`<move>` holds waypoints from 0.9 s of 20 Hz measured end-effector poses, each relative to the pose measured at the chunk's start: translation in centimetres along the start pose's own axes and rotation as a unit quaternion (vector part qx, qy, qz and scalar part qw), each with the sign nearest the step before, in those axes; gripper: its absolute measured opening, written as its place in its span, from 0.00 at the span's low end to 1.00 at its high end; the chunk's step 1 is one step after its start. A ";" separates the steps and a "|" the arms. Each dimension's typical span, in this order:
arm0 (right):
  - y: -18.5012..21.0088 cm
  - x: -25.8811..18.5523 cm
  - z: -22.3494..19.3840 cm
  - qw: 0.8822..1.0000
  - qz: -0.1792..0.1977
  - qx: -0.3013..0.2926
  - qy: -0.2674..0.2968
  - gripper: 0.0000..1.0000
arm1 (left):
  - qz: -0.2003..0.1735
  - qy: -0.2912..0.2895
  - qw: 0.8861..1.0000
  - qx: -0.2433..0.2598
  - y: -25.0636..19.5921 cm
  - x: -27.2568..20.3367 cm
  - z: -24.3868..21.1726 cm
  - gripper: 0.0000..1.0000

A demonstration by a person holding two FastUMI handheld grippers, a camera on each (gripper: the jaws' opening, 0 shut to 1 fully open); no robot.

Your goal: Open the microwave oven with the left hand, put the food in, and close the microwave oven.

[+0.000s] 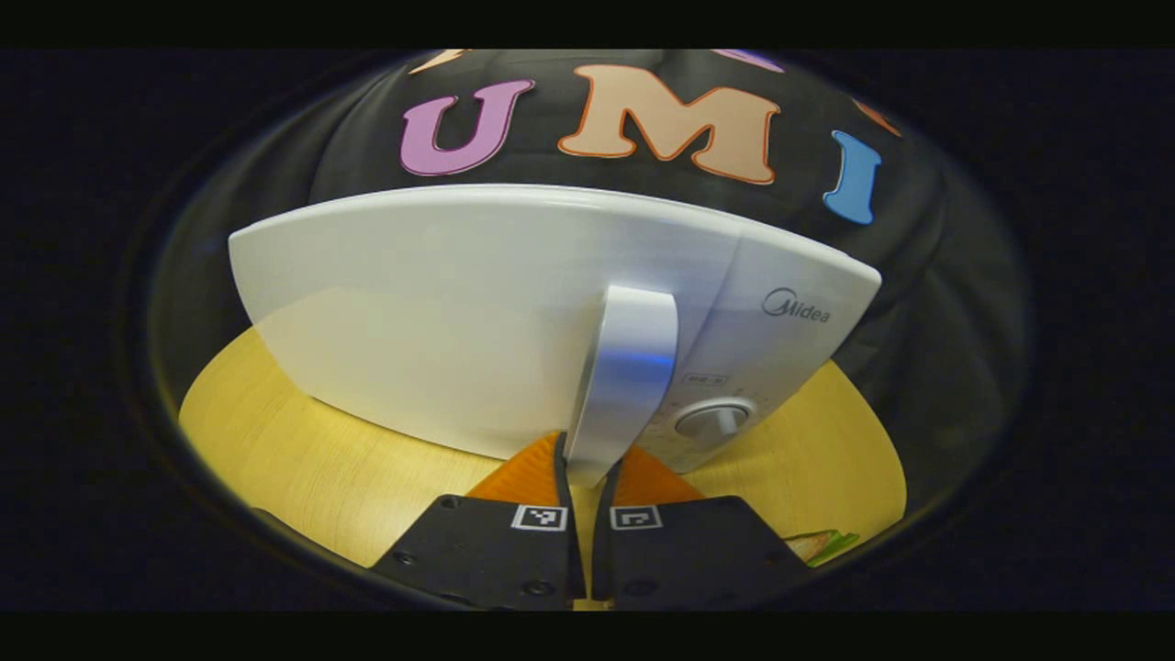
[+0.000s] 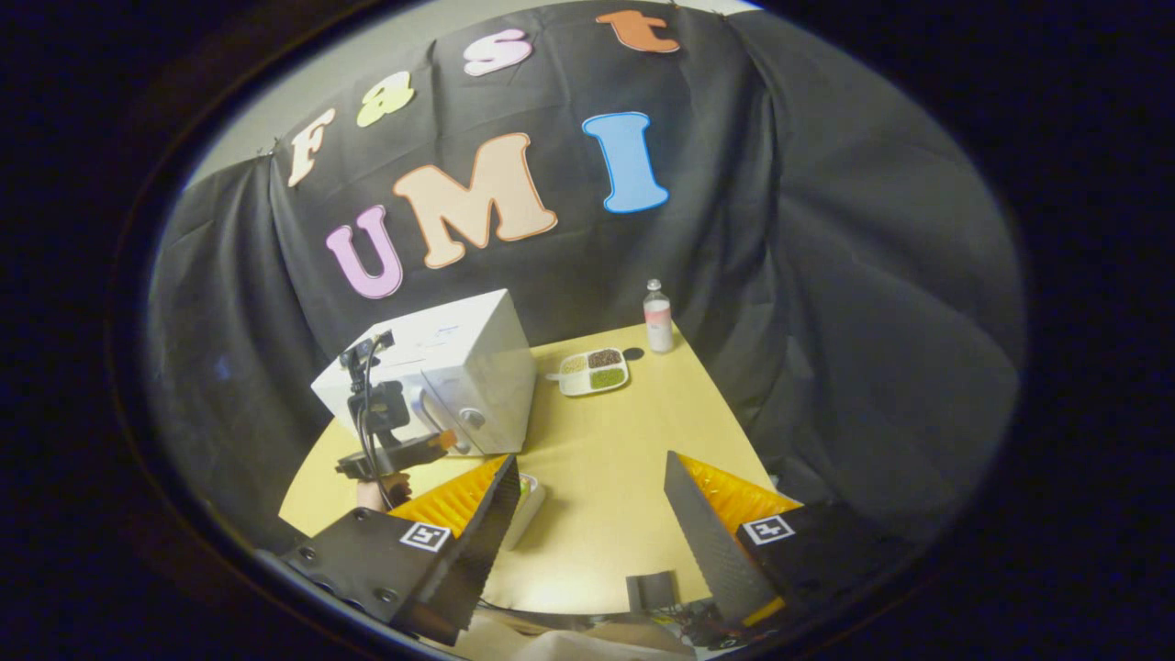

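Observation:
The white microwave stands on the yellow table, its door lying flat against the body. My left gripper is shut on the lower end of the silver door handle; the right gripper view also catches this gripper at the microwave front. A plate of food lies low to the right, and shows as a plate edge behind one finger. My right gripper hangs open above the table's near side, with nothing between its fingers.
A white divided tray with grains, a small dark round thing and a clear bottle stand at the table's far side. The microwave's knob sits right of the handle. Bare tabletop lies between microwave and right gripper.

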State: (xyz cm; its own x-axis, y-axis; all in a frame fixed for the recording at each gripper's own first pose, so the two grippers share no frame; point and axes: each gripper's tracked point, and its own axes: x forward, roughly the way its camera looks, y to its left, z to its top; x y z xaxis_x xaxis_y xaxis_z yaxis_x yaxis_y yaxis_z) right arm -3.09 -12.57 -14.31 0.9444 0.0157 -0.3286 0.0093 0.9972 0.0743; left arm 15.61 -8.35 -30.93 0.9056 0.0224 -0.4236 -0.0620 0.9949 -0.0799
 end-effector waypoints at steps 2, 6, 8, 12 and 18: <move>-0.1 0.2 0.2 1.000 0.001 -0.005 0.000 0.99 | 0.003 0.001 1.000 -0.003 0.0 -0.1 -0.1 0.02; 0.1 1.0 0.4 1.000 0.007 -0.012 0.000 0.99 | 0.013 0.017 1.000 -0.006 0.3 -1.3 -1.3 0.03; 0.2 1.5 -0.1 1.000 0.009 -0.013 0.007 0.99 | 0.009 -0.001 1.000 -0.002 1.0 -3.1 -1.9 0.03; 1.7 2.8 -1.3 0.999 0.040 -0.011 0.030 0.99 | 0.016 0.005 1.000 0.015 2.2 -5.7 -3.7 0.08; 3.4 1.6 -3.8 0.996 0.072 -0.030 0.043 0.99 | 0.036 0.002 0.999 0.000 4.4 -8.7 -5.1 0.15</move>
State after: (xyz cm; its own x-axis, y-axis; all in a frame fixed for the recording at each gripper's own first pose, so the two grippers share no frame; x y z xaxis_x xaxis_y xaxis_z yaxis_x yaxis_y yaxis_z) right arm -2.83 -8.88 -18.16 0.9030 0.1623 -0.3978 -0.1460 0.9867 0.0712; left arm 5.33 -4.68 -32.20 0.8969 0.0937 -0.4322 -0.1269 0.9907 -0.0484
